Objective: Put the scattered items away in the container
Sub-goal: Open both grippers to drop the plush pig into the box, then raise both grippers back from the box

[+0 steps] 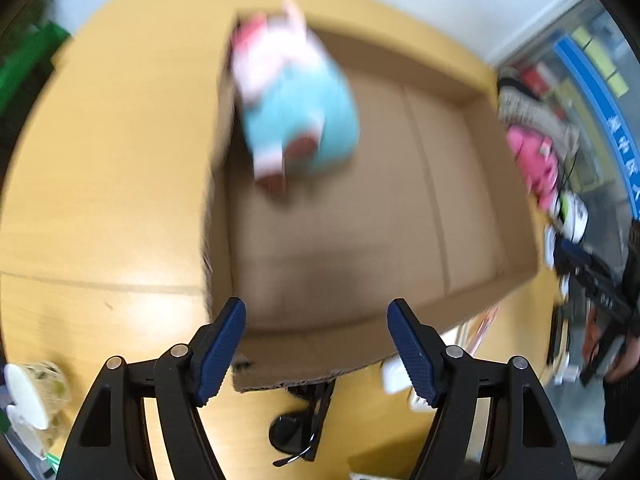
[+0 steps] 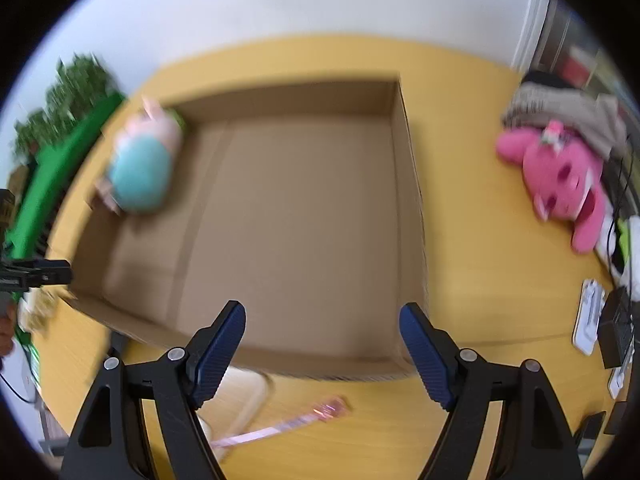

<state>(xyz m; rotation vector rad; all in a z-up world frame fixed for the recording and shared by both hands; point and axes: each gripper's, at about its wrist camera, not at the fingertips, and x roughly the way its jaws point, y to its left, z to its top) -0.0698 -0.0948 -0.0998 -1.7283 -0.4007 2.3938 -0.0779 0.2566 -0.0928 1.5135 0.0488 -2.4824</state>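
Both sets of jaws are standing released with nothing between them: the left gripper (image 1: 316,344) is hanging over the near rim of the cardboard box (image 1: 472,300), the right gripper (image 2: 322,352) over the same box's near wall. The blue-and-pink plush toy (image 1: 296,116) is already lying inside the box against its far-left corner. The pink plush rabbit (image 2: 560,176) is sitting outside, on the tabletop (image 2: 480,280) well to the right of the box, beside a beige bundle of cloth (image 2: 576,116). Black glasses (image 1: 304,432) and a pink strip-like item (image 2: 316,412) are lying in front of the box, too blurred to name better. Risks, as a guess: both views are smearing, so a hurried reach could be clipping the box wall and shoving it; the rabbit's floppy limbs could be snagging the dark cables beside it; the glasses could be slipping from wide jaws. The tabletop is yellow wood-look laminate; a white wall is behind, green foliage at left, shelving at right.
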